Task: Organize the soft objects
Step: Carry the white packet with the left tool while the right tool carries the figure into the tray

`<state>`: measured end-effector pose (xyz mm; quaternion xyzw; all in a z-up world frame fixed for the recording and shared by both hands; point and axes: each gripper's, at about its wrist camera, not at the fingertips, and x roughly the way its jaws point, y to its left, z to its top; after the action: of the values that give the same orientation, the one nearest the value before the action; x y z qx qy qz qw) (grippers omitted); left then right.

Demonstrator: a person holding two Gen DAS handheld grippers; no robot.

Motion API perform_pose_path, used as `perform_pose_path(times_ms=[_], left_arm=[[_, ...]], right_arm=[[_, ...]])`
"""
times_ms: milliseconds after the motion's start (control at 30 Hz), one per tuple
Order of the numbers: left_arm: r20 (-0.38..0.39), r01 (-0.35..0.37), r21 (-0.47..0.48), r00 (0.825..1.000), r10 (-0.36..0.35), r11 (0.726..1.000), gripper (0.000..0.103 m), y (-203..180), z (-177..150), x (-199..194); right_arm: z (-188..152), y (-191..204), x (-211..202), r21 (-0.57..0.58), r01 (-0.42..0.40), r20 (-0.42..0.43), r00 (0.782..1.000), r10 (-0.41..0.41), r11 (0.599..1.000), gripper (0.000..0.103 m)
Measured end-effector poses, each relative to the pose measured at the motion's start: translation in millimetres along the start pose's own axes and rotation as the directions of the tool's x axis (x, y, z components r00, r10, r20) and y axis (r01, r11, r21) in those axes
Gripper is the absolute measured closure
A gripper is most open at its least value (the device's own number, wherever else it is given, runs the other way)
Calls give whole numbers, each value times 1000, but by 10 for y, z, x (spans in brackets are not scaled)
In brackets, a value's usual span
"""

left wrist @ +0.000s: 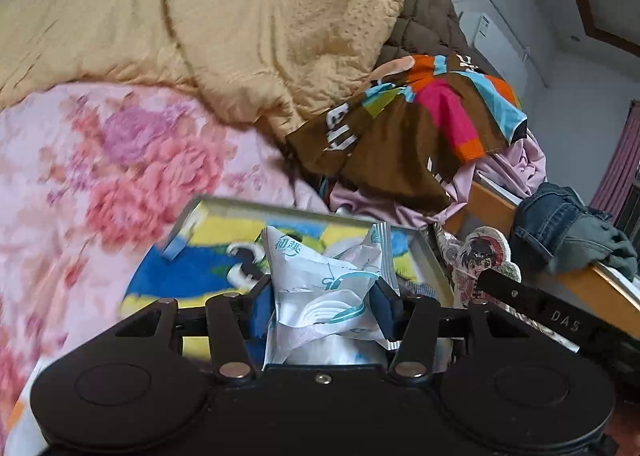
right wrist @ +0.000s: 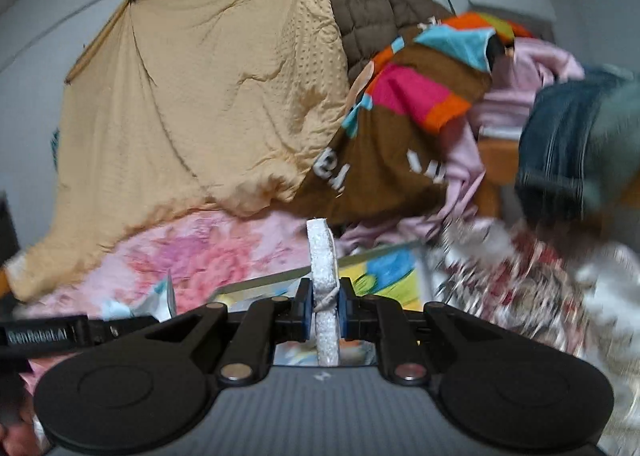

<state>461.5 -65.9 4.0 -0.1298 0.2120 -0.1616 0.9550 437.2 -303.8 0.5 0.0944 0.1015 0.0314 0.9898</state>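
Observation:
My left gripper (left wrist: 324,308) is shut on a white soft pack with teal print (left wrist: 328,280), held over a clear box (left wrist: 434,256) lined with a blue and yellow cartoon cloth (left wrist: 200,272). My right gripper (right wrist: 325,312) is shut on the edge of a flat white foam-backed cartoon cushion (right wrist: 322,256), seen edge-on and upright. That cushion's printed face shows in the left wrist view (left wrist: 480,260), right of the box, with the right gripper's arm (left wrist: 532,304) across it. The box also shows in the right wrist view (right wrist: 384,272).
A tan quilt (left wrist: 240,23) and a pink floral blanket (left wrist: 100,159) cover the bed. A brown multicoloured cloth (left wrist: 400,135), pink clothes (left wrist: 512,167) and jeans (left wrist: 560,219) are piled at the right by a wooden bed rail (left wrist: 488,199). A patterned cloth (right wrist: 520,276) lies blurred at the right.

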Motion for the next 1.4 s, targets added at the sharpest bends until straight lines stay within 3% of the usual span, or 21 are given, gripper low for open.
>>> perform_pose_path(times_ms=[167,333,533,933,1067,1200,1400], left_arm=[[17,-7,17,1000,6,1000,50,-184,144,387],[-15,-51,63,999,52,997,50,-364,170,811],[-66,-62,-21,996,61,998,50,-281,107,1121],[-96,-101,-106,991,91,989,50,-139,107,1320],[-108,-115,-117,989,102,986,50,-98,82,1350],[-98,-122,-70,989,115,990,47,-117,72,1346],[-99,-131,-102,988,121,986,37,-33,100,1305]], right_arm=[[-24,0,224,-88,63,29,998,-60,994,89],[-143,18,431,-134,84,-23,996,-87,987,89],[-235,8,560,-136,79,-93,991,-92,988,89],[-278,-18,629,-98,35,-142,989,-49,995,87],[-296,20,639,-94,5,-150,988,-19,996,80],[-300,60,629,-92,-14,-144,990,1,996,61],[-306,69,628,-68,-33,-158,987,22,997,50]])
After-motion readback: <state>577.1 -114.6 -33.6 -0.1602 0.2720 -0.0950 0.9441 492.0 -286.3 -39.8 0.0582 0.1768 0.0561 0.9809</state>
